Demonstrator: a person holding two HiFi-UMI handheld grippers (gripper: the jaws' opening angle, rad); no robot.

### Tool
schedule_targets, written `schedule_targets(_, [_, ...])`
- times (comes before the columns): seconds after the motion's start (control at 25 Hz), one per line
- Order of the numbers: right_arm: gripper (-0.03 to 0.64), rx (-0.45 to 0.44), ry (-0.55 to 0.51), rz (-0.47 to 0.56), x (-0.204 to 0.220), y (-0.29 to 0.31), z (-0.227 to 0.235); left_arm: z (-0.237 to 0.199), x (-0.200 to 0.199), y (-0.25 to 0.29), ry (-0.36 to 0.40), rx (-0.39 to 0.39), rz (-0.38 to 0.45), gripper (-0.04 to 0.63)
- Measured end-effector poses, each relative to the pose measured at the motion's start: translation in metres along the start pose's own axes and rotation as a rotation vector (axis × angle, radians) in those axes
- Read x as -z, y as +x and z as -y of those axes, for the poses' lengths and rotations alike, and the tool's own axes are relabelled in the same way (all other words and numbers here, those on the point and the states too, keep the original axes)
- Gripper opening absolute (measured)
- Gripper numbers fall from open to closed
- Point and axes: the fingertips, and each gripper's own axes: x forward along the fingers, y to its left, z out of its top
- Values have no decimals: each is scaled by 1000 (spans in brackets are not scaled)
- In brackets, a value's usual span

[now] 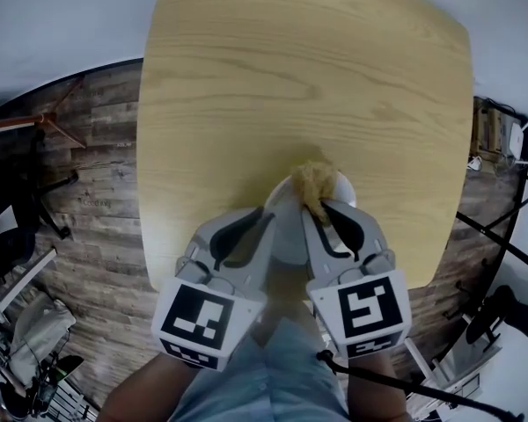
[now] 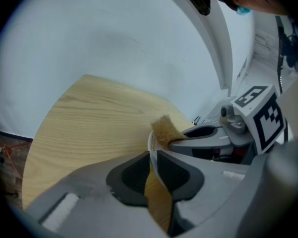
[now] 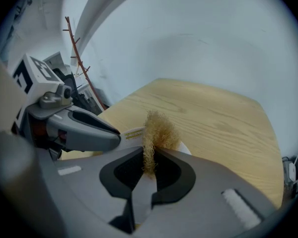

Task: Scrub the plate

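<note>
Lower centre of the head view, near the wooden counter's (image 1: pixel 290 77) front edge, the left gripper (image 2: pixel 153 158) pinches the rim of a white plate (image 1: pixel 284 193), while the right gripper (image 3: pixel 149 165) clamps a tan scrubber (image 3: pixel 159 130) over that plate.

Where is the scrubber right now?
In the head view the scrubber sits just right of centre, pinched in the right gripper over the plate by the table's near edge.

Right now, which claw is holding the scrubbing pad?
The right claw, shut on the tan fibrous pad; the left claw grips the white plate instead.
</note>
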Motion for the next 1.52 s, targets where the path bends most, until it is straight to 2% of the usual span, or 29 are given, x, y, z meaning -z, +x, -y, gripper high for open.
schedule_targets(0.16, [40, -59, -43, 9, -8, 0, -23, 3, -1, -1, -17, 6, 4, 71])
schedule_targets(0.24, [41, -76, -48, 11, -7, 1, -31, 0, 0, -2, 7, 13, 9, 71])
schedule_targets(0.36, [40, -95, -46, 15, -5, -1, -39, -1, -3, -3, -34, 4, 17, 67])
schedule_targets(0.44, [40, -102, -41, 21, -3, -3, -42, -1, -4, -2, -21, 4, 24, 65])
schedule_targets(0.52, [40, -110, -28, 29, 0, -5, -43, 1, -4, -1, -5, 9, 26, 63])
schedule_targets(0.68, [40, -136, 0, 45, 6, -9, -45, 5, -3, -1, -66, 10, 25, 61])
schedule_targets(0.92, [40, -149, 63, 63, 18, -16, -46, 9, 3, 2, -54, 39, 30, 60])
schedule_targets(1.08, [40, -162, 146, 92, 24, -21, -40, 14, 4, 4, -58, 52, 30, 60])
schedule_targets(1.28, [40, -165, 100, 28, 37, -22, -46, 10, 5, 5, -54, 47, 26, 58])
schedule_targets(1.52, [40, -188, 54, 15, 41, -23, -59, 11, 2, 5, -50, 46, 30, 57])
